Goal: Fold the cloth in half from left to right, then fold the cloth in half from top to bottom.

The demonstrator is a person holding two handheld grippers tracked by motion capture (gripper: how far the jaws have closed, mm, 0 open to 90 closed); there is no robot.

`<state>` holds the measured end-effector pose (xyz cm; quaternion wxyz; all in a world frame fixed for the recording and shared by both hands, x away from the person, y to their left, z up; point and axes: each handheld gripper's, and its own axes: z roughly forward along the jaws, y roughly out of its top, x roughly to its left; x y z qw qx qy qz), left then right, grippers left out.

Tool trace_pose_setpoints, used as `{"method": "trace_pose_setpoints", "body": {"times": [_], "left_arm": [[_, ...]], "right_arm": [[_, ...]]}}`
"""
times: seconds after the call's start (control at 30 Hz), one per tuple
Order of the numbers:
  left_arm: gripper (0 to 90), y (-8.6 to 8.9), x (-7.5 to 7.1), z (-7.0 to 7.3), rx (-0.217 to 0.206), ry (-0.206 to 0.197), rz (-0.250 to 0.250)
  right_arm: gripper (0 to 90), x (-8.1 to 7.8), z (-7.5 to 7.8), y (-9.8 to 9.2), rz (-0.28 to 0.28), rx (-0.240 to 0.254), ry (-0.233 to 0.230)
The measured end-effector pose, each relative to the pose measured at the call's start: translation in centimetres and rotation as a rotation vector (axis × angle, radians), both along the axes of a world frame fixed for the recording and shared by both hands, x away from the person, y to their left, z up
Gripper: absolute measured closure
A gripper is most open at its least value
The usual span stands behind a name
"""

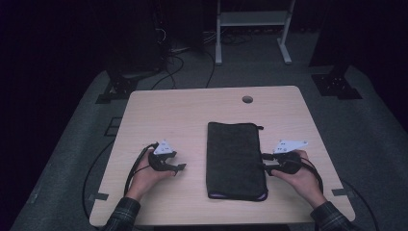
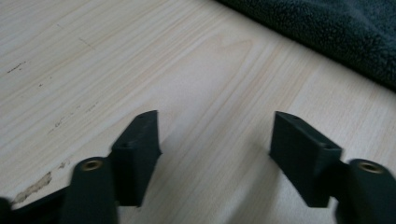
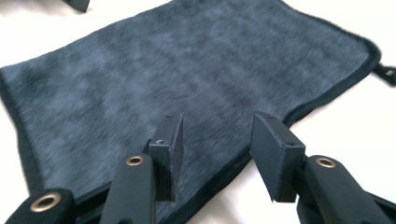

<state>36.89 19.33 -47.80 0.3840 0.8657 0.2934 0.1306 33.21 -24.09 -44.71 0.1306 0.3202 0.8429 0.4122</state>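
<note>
**Inspector:** Start with the high view. What do you have?

**Operator:** I see a dark folded towel lying flat on the bench, lengthwise, right of centre. My left hand-held gripper rests on bare wood, well apart from the towel. My right hand-held gripper sits at the towel's right edge.

**Inspector:** Left gripper view?

**Operator:** The left hand-held gripper is wide open and holds nothing. There is only wood grain between the jaws, with the towel off at the upper right. Risk, in my judgement: closing here grips nothing, and the jaws may scrape the bench.

**Inspector:** Right gripper view?

**Operator:** The right hand-held gripper is partly open and empty. One jaw is over the towel, the other beyond its hem. Whether they touch the cloth, I cannot tell. A small tab sticks out at the far corner.

**Inspector:** Hazards there?

**Operator:** Likely a shallow pinch catching only the top layer, so the fold opens or the towel drags askew.
</note>
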Motion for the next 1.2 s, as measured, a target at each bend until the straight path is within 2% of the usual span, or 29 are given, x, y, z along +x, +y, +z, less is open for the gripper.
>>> {"method": "trace_pose_setpoints", "body": {"times": [0.07, 0.27, 0.33, 0.43, 0.5, 0.57, 0.63, 0.7, 0.8, 0.87, 0.93, 1.0, 1.07, 1.2], "left_arm": [[41.9, -0.2, 0.2, 0.2, 0.001, 0.003, 0.006], [47.9, -1.5, 1.3, 0.7, -0.010, 0.030, 0.002], [47.9, -1.9, 1.7, 0.9, -0.030, 0.037, 0.004], [47.7, -2.7, 2.5, 1.4, -0.038, 0.042, 0.003], [47.1, -3.2, 3.1, 1.7, -0.045, 0.049, -0.002], [45.5, -3.7, 3.7, 1.9, -0.051, 0.055, -0.003], [43.1, -4.3, 4.3, 2.0, -0.045, 0.057, -0.004], [42.0, -5.0, 5.1, 2.2, -0.061, 0.057, -0.006], [40.2, -5.8, 6.0, 2.4, -0.052, 0.052, -0.011], [39.6, -6.5, 6.9, 2.6, -0.054, 0.053, -0.018], [39.3, -7.0, 7.6, 2.8, -0.047, 0.050, -0.022], [39.4, -7.6, 8.2, 3.0, -0.056, 0.051, -0.027], [39.7, -8.2, 8.7, 3.3, -0.052, 0.045, -0.033], [39.9, -9.4, 9.9, 3.5, -0.027, 0.025, -0.052]], "right_arm": [[53.5, 0.7, 0.2, 0.0, -0.009, -0.001, -0.004], [52.5, 3.1, 0.5, -0.3, -0.039, 0.017, -0.006], [52.3, 3.8, 0.6, -0.4, -0.047, 0.003, -0.009], [51.3, 4.8, 0.7, -0.5, -0.063, 0.019, -0.007], [49.9, 5.3, 0.7, -0.5, -0.067, 0.004, -0.011], [48.5, 6.1, 0.8, -0.5, -0.076, 0.020, -0.012], [47.1, 6.7, 0.9, -0.4, -0.081, 0.010, -0.014], [46.3, 7.3, 1.0, -0.4, -0.088, 0.023, -0.021], [44.9, 8.3, 1.1, -0.2, -0.088, 0.008, -0.018], [44.6, 9.0, 1.2, -0.1, -0.096, 0.016, -0.020], [44.3, 9.6, 1.2, 0.0, -0.096, -0.001, -0.026], [44.0, 10.2, 1.2, 0.1, -0.104, 0.010, -0.030], [44.2, 10.7, 1.1, 0.2, -0.087, -0.023, -0.030], [43.4, 11.8, 0.8, 0.4, -0.091, -0.029, -0.016]]}}
